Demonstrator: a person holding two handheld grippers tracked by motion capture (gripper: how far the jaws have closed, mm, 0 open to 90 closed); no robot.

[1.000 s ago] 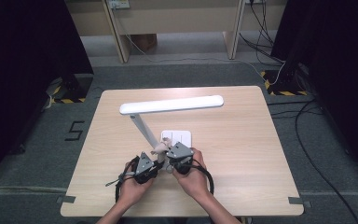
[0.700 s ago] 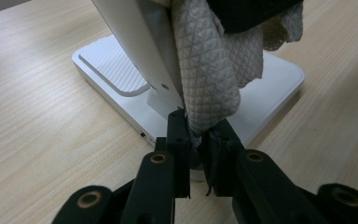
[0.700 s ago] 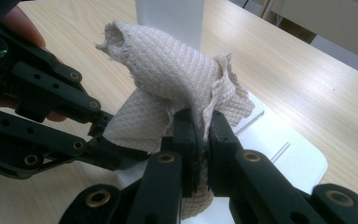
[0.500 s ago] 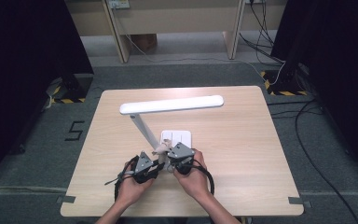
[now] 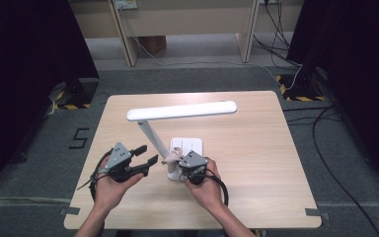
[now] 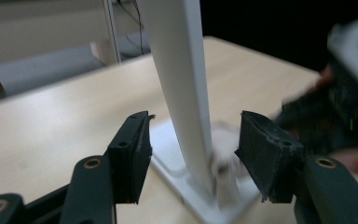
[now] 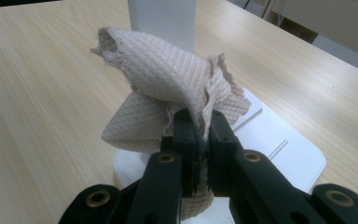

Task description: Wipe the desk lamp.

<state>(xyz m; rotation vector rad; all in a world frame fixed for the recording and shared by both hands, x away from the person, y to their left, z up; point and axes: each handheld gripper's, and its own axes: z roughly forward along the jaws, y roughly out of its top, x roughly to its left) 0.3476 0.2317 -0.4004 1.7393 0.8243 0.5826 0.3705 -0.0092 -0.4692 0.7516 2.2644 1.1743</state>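
Right gripper [image 7: 199, 119] clamps a beige cloth [image 7: 168, 88]; jaws nearly together, fabric pinched between the pads. Cloth bunches up and away from the fingertips, folded into a crumpled cone, its open end pointing up-left in the right gripper view, pressed against the foot of the lamp post [image 7: 162, 16]. In the high view the cloth [image 5: 171, 159] sits just ahead of the right fingertips, on the near-left corner of the lamp base [image 5: 190, 146].

Left gripper [image 6: 193, 144] jaws have just been opening, now wide. Lamp post [image 6: 184, 88] stands between them, untouched by either pad, leaning slightly. Lamp head [image 5: 181, 110] runs left-right across the table [image 5: 256, 158], long axis crosswise, well beyond both fingertips.
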